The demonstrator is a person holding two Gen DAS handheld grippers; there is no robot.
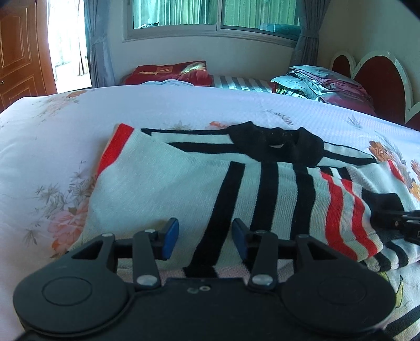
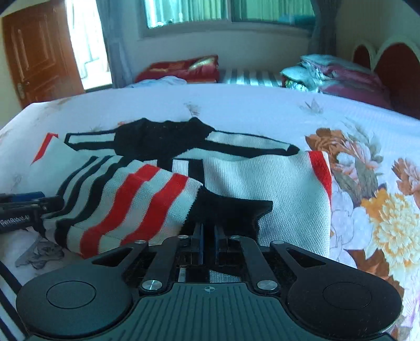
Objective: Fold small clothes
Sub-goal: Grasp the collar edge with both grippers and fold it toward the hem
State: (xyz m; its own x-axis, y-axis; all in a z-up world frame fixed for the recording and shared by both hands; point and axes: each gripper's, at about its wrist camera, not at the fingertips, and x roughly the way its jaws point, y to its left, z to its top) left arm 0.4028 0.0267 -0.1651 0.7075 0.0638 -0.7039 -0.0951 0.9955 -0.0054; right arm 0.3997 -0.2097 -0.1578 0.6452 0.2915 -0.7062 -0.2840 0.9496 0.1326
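Observation:
A white knit sweater (image 1: 162, 183) with black and red stripes lies flat on the floral bedspread (image 1: 65, 131), its black collar (image 1: 275, 144) at the far side. One red-striped sleeve (image 2: 136, 199) is folded across the body and ends in a black cuff (image 2: 231, 207). My right gripper (image 2: 208, 233) is shut on that cuff; it also shows at the right edge of the left wrist view, gripper (image 1: 401, 220). My left gripper (image 1: 206, 236) stands open over the sweater's near edge, a black stripe between its blue pads (image 1: 170, 236), which do not press. The left gripper (image 2: 26, 207) shows again beside the sleeve.
At the back lie a red cushion (image 1: 170, 72) and a stack of folded bedding (image 1: 315, 84) by a red headboard (image 1: 378, 76). A wooden door (image 1: 21, 52) stands at the far left, under a curtained window (image 1: 215, 15).

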